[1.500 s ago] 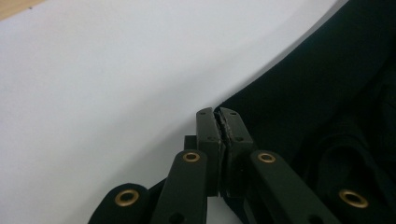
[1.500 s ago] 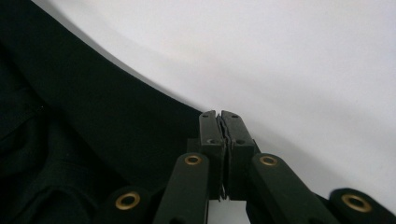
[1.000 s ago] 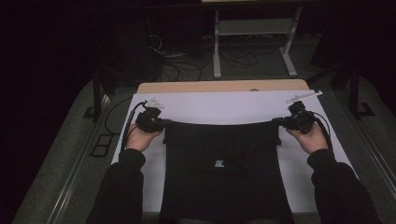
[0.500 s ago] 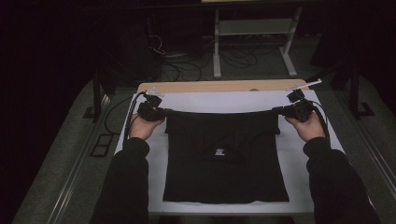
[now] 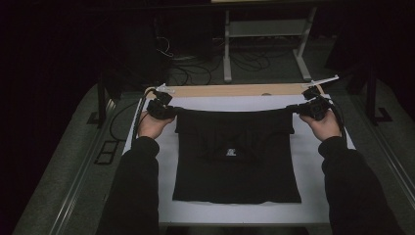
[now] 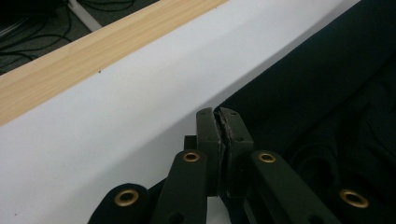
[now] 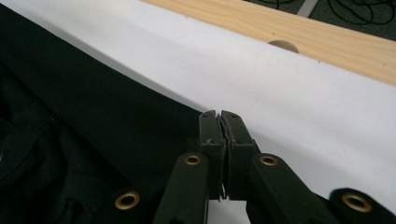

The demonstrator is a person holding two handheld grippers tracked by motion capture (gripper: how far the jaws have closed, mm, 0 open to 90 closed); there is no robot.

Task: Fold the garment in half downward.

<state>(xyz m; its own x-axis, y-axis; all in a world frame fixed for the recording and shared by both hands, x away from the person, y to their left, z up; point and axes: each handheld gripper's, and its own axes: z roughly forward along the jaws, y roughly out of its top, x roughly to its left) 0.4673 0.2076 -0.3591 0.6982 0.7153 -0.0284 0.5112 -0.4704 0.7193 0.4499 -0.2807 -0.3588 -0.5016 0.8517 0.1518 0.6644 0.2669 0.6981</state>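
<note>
Both grippers, left gripper (image 5: 169, 110) and right gripper (image 5: 299, 109), are clamped on the black T-shirt (image 5: 237, 156), its edge stretched near the tabletop's (image 5: 210, 103) far edge; laying down and smoothing remain.

Black handheld grippers, dark long sleeves

Matte black linkage arms on left gripper (image 6: 219, 122) and right gripper (image 7: 219, 122), brass-ringed rivets at the pivots, flat rectangular pads with small screws. Black cables (image 5: 139, 113) trailing from the bodies, pale three-cornered plates (image 5: 320, 82) on top. Dark sleeves (image 5: 134, 186) down to the wrists.
</note>
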